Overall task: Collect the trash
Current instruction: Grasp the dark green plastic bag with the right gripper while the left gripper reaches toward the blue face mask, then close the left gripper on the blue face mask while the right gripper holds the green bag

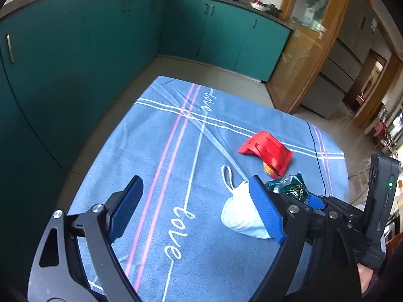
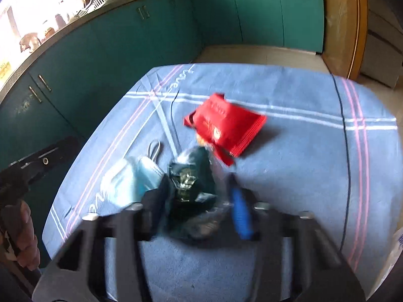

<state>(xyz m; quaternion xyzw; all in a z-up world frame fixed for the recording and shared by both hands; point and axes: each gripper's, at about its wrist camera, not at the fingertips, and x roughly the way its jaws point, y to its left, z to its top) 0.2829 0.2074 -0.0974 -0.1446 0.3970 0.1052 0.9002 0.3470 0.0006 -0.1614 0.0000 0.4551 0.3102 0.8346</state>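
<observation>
A green wrapper [image 2: 191, 186] is clamped by the right gripper [image 2: 199, 201], while the left gripper [image 1: 196, 206] is held spread wide above the blue cloth [image 1: 176, 151].

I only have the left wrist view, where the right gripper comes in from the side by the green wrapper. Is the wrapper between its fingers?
Observer: Yes. In the right wrist view the green wrapper fills the gap between the fingers of the right gripper. Blur hides whether they press it.
Operator: Part of the mask is hidden in my view. Is it clear of that gripper?
Observer: The mask lies close beside the finger on the picture's left. I cannot tell whether they touch.
Operator: And the red packet?
Observer: The red packet lies beyond the wrapper and shows a pale emblem on its upper face.
</observation>
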